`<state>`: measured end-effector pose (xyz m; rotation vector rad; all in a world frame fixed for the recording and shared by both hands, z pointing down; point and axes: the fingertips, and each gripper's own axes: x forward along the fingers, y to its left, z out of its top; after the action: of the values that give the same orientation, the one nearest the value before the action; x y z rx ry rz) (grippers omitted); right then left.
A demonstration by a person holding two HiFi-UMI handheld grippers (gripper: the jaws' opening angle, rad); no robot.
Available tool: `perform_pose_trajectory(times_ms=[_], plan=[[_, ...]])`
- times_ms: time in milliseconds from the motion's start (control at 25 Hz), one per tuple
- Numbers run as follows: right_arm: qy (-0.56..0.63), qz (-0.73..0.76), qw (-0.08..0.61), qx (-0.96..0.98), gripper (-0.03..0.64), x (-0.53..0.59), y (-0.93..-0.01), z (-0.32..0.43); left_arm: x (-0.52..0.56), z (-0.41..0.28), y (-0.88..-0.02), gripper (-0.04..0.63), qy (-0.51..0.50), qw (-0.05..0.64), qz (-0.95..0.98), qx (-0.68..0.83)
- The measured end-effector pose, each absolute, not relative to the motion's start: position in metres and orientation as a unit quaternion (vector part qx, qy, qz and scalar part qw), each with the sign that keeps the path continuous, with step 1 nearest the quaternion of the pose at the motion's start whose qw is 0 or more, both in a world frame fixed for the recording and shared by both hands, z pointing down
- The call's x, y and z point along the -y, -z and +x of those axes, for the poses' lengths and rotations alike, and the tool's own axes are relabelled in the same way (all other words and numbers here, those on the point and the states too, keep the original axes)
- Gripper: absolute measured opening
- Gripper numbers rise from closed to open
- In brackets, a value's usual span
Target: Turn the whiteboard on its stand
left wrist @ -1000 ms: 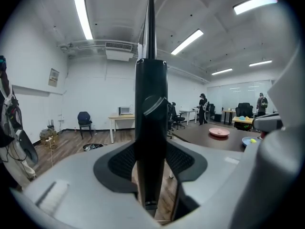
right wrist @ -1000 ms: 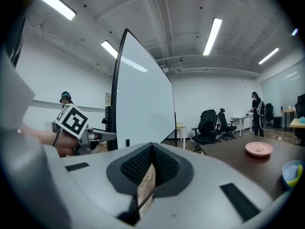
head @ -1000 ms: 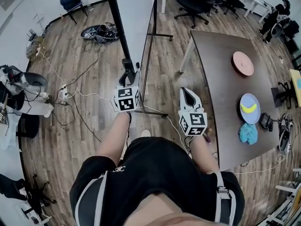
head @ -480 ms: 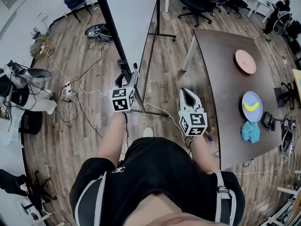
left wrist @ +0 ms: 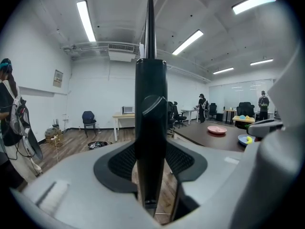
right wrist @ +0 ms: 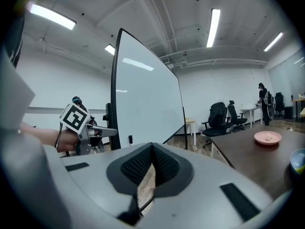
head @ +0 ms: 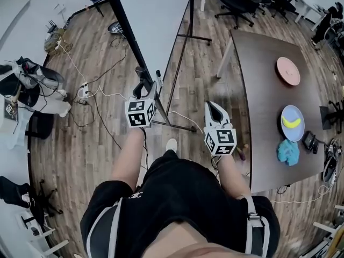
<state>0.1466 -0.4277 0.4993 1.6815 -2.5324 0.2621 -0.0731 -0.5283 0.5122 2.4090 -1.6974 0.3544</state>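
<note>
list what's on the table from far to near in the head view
pink plate → blue plate → blue cloth

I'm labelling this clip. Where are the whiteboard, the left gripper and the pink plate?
whiteboard (head: 156, 9), head view, on its white surface.
left gripper (head: 144, 82), head view, between its fingertips.
pink plate (head: 288, 71), head view, on the plate's centre.
</note>
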Motion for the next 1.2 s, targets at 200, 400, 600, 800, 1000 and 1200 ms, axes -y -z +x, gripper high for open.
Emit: perform_pose_trajectory(times_ms=[200,400,600,800,1000,1200], plan=[[-0.09,0.536,0.046,0.838,0.006,0.411,-0.505,0.149,0.503,-0.071,-0.513,0.196,-0.116,0.084,0.803,0.578],[-0.092,0.52,0.049,0.848,0.006,0.39,-0.512,0.158,0.475,-0.067,-0.513,0.196,-0.108,0.084,0.795,0.591],[-0.094,0.507,0.049,0.855,0.006,0.377,-0.513,0.16,0.448,-0.069,-0.512,0.195,-0.105,0.088,0.786,0.602],[-0.091,0.502,0.034,0.86,0.006,0.374,-0.507,0.162,0.422,-0.067,-0.514,0.195,-0.111,0.097,0.784,0.603],[-0.091,0.505,0.022,0.858,0.006,0.369,-0.502,0.164,0.392,-0.067,-0.514,0.195,-0.117,0.099,0.787,0.598],[-0.094,0.499,0.023,0.861,0.006,0.358,-0.504,0.158,0.368,-0.061,-0.514,0.195,-0.122,0.098,0.792,0.591]])
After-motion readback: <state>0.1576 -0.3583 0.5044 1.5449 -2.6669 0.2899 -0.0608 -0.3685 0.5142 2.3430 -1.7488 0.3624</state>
